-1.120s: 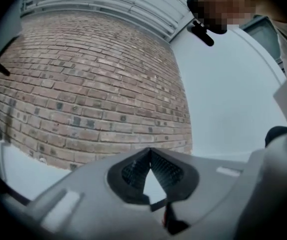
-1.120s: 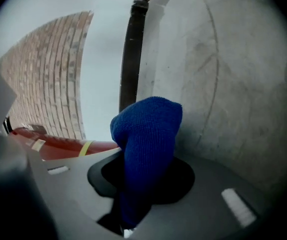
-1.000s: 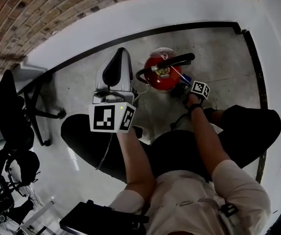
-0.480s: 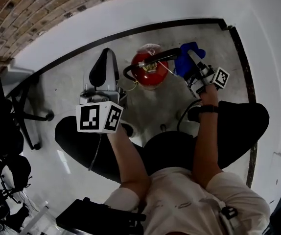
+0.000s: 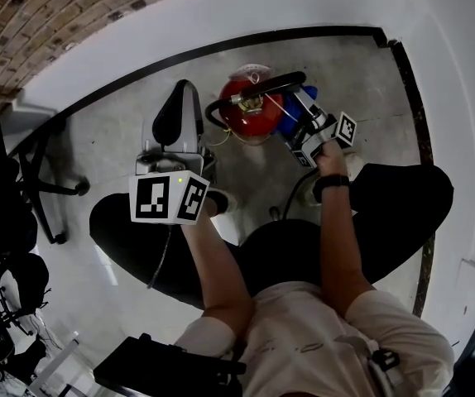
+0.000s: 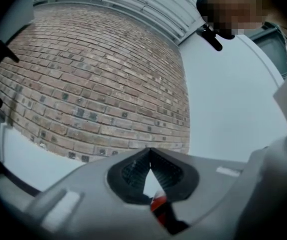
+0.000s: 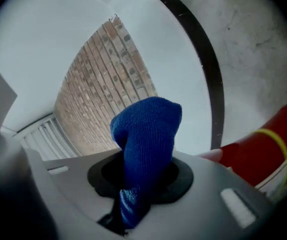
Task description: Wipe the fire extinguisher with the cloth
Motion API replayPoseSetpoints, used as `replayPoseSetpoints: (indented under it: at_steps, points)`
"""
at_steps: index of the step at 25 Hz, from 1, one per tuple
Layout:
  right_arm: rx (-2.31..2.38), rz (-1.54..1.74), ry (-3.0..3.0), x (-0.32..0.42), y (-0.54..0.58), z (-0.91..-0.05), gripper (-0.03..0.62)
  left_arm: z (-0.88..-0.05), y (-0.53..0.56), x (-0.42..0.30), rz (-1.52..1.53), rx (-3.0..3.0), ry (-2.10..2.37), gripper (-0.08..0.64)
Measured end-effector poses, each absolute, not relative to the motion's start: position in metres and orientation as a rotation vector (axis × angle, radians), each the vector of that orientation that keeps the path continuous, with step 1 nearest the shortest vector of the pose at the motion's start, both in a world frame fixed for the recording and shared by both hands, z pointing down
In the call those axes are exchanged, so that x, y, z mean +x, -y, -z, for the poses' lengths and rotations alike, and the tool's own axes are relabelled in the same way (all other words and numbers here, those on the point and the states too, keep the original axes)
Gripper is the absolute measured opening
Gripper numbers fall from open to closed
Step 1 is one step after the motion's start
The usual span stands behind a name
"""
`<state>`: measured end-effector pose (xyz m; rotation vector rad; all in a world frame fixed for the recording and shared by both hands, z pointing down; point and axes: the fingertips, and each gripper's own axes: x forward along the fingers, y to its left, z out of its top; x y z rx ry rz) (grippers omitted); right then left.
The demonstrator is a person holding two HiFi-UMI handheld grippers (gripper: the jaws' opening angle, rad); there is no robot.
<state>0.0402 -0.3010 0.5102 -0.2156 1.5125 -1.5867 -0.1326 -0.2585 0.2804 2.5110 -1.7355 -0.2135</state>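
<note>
Fire extinguisher (image 5: pixel 250 118): we see it standing on the grey floor (image 5: pixel 362 81), close to the white wall (image 5: pixel 122 52) with its black skirting (image 5: pixel 138 81). It is between our two arms and nearer the right one. It stands upright, so its long axis runs up from the floor towards the head camera, and from above we see mostly its round red top. Its black handle (image 5: pixel 271 85) lies across that top and points to the right, towards the right tongs (image 5: pixel 301 106). A black hose (image 5: pixel 215 110) curves round on the left side. In the right gripper view the red body (image 7: pixel 268 149) fills the lower right corner, with a yellow band across it.

The right tongs are clamped on the blue cloth (image 5: pixel 287 124). In the right gripper view the cloth (image 7: pixel 146 134) rises as a thick folded wad from between the jaws, with its rounded end uppermost. From the head view the cloth sits just beside the right flank of the red body; we cannot tell whether it touches.

The left tongs (image 5: pixel 184 89) are held to the left of the extinguisher, apart from it. Their own view shows the jaw tips together with nothing between them, a brick wall (image 6: pixel 83 84) beyond and a sliver of red below.

A black office chair (image 5: pixel 14 180) stands well off to the left.
</note>
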Motion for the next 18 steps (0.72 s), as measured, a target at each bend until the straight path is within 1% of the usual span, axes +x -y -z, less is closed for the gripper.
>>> replayPoseSetpoints:
  at_steps: [6, 12, 15, 18]
  points:
    - [-0.609, 1.805, -1.731, 0.032, 0.293, -0.635, 0.092, -0.299, 0.264, -0.138, 0.156, 2.478, 1.729, 0.003]
    - [-1.015, 1.983, -2.118, 0.026, 0.276, -0.768, 0.087, -0.313, 0.269, -0.135, 0.1, 2.478, 1.724, 0.003]
    - [-1.164, 2.133, -2.141, 0.032, 0.263, -0.816, 0.086, -0.31, 0.269, -0.137, 0.093, 2.479, 1.736, 0.003]
    - [-1.146, 2.243, -2.194, 0.033, 0.256, -0.835, 0.087, -0.31, 0.268, -0.145, 0.079, 2.466, 1.762, 0.003]
